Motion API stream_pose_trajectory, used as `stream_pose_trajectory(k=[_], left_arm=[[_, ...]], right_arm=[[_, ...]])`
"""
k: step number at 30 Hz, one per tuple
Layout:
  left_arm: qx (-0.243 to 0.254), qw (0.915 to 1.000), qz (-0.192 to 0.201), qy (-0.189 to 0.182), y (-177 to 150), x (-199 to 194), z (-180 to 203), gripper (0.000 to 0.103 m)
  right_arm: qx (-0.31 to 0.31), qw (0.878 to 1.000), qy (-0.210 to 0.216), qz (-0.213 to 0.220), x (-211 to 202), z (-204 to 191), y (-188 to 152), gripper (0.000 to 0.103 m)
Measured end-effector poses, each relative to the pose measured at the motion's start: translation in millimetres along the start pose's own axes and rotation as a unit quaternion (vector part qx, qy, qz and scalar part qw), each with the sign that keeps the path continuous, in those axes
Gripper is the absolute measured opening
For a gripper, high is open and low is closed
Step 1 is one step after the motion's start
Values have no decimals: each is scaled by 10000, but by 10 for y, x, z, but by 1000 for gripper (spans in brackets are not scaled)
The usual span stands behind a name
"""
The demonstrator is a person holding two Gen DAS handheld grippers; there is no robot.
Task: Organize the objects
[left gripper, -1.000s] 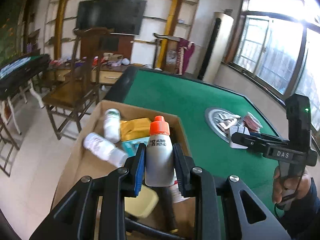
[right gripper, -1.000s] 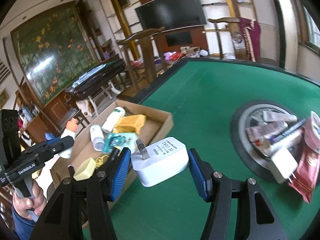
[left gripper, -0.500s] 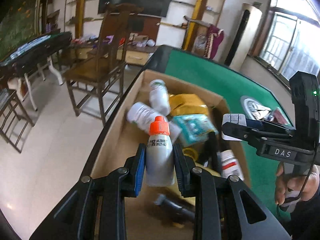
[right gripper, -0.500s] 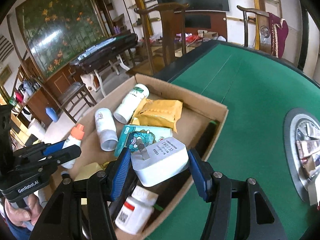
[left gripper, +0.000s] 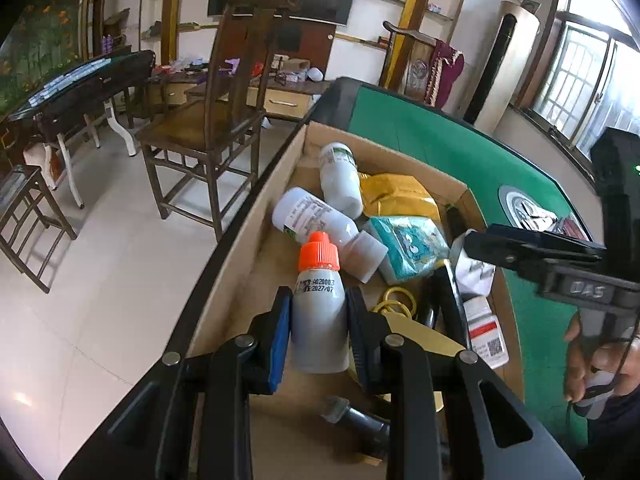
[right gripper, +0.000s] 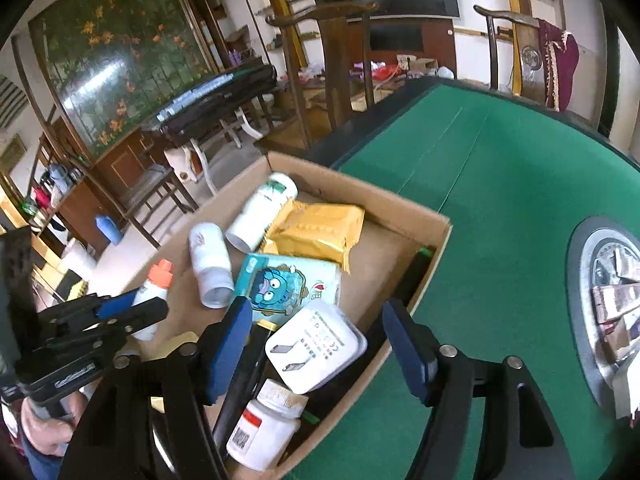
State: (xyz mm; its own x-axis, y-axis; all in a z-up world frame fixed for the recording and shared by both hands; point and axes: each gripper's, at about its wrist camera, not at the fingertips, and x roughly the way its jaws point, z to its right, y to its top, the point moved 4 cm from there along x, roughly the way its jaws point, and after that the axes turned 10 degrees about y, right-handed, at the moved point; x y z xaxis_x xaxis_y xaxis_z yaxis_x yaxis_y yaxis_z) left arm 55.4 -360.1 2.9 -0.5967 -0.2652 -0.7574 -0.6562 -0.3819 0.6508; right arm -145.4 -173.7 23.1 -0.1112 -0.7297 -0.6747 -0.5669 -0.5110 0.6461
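A: The right tool (right gripper: 316, 350) has just been spreading its jaws; the white charger (right gripper: 315, 345) lies between them, clear of both pads, resting on the clutter in the cardboard box (right gripper: 438, 236).

B: So it's let go. And the left tool (left gripper: 318, 326)?

A: Clamped on the grey bottle with the orange cap (left gripper: 319, 304), upright, hovering over the box's near corner.

B: Probably because that corner has bare cardboard to stand it on. The box itself sits at the green worktop's (right gripper: 500, 184) edge.
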Motion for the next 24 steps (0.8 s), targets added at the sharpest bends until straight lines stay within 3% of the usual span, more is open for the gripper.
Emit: stream_pose_trajectory(k=[3,7,8,9,10,12,13,14,15,16,17,19,22,24], left_arm=[[-26,9998,148,-103,37,-121,35,26],[110,9971,633,-410,103,-432,275,27],[161,9953,773,-556,125,-529,382,30],[215,9938,860,-671,149,-606,487,36],[254,9923,948,-762,164,-674,594,38],[369,9878,1127,-1005,179,-816,859,43],[422,9857,1185,-1124,178,-871,977,43],[458,9832,1251,-1246,175,-922,1093,44],[520,9801,1313,-1394,164,-965,1243,46],[582,9781,1343,-1479,155,-985,1361,48],[653,9763,1384,-1528,148,-1000,1491,48],[842,9745,1405,-1534,144,-1002,1735,50],[1055,9731,1393,-1501,144,-1005,2062,56],[1176,9715,1442,-1466,156,-1006,2245,75]], right_arm=[[-96,9996,-122,240,-290,9,6,75],[-332,9934,-720,824,-1014,-28,123,75],[-521,9855,-1070,1207,-1378,-100,188,79],[-694,9768,-1382,1478,-1636,-149,207,99],[-919,9663,-1655,1744,-1878,-214,196,103],[-1533,9365,-1726,2640,-2388,-286,-69,103],[-1654,9217,-1654,3094,-2519,-244,-255,103],[-1417,9150,-1563,3438,-2567,-48,-548,103],[-1000,9313,-1678,3075,-2479,156,-637,103],[-640,9500,-1872,2415,-2344,376,-671,101],[-206,9548,-2187,2003,-2279,655,-741,99],[222,9438,-2537,2106,-2439,1011,-888,98],[757,9423,-2294,2316,-2803,1304,-950,96],[760,9375,-2480,2321,-2962,1388,-907,95]])
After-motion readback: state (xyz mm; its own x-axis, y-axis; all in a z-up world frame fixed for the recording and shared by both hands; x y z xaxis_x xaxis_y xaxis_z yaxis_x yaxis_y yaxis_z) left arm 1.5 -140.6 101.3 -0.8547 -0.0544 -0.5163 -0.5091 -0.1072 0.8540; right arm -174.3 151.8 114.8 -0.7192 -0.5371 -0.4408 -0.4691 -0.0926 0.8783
